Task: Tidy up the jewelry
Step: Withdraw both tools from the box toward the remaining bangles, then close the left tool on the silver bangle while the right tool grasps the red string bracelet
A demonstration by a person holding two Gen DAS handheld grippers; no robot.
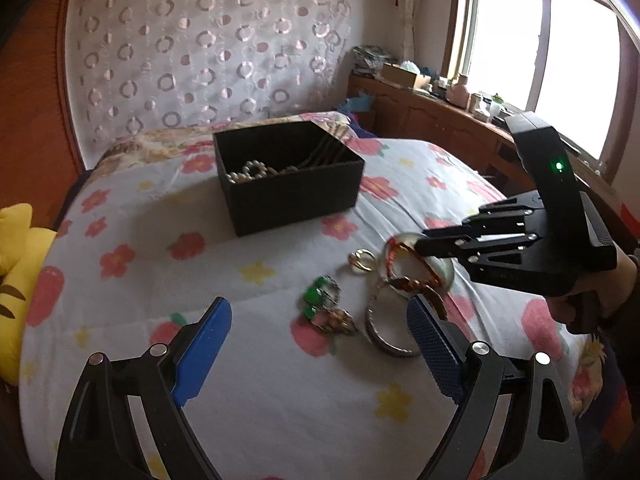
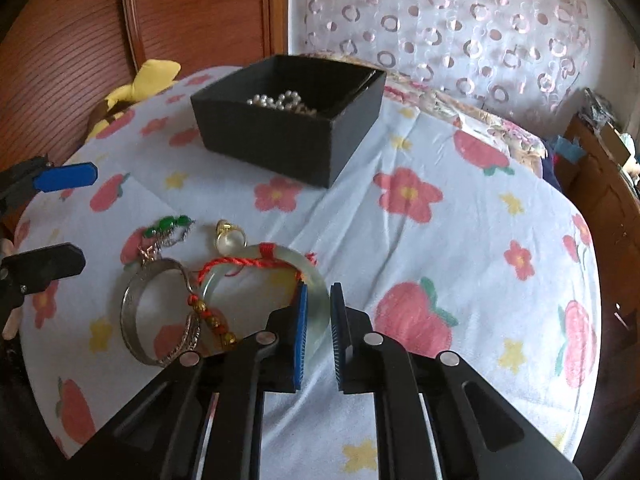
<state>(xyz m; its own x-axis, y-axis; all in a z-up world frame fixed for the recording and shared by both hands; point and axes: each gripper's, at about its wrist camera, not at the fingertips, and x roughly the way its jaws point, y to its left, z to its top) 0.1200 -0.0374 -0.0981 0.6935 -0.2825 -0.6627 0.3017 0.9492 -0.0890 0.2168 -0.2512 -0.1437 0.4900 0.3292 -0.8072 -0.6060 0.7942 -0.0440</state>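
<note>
**Right fingers on the jade bangle, left fingers spread**

My right gripper has its blue-padded fingers nearly together around the rim of the pale jade bangle, one inside the ring and one outside. The left pad touches the jade; on the other side I cannot tell whether a thin gap remains. The bangle lies on the flowered bed, with a red cord tied around it that trails to a string of gold and red beads.

Just left of the bangle, and touching those beads, lies a silver bangle. Beyond the two sit a green-stone piece and a small gold ring with a pale stone, close together.

My left gripper hovers with its fingers spread wide over the bed, the jewelry pile just ahead between them, holding nothing.

The black box stands open further back on the bed, well apart from the pile. Pearls and some chains lie inside it. A yellow plush toy sits at the bed's edge.
</note>
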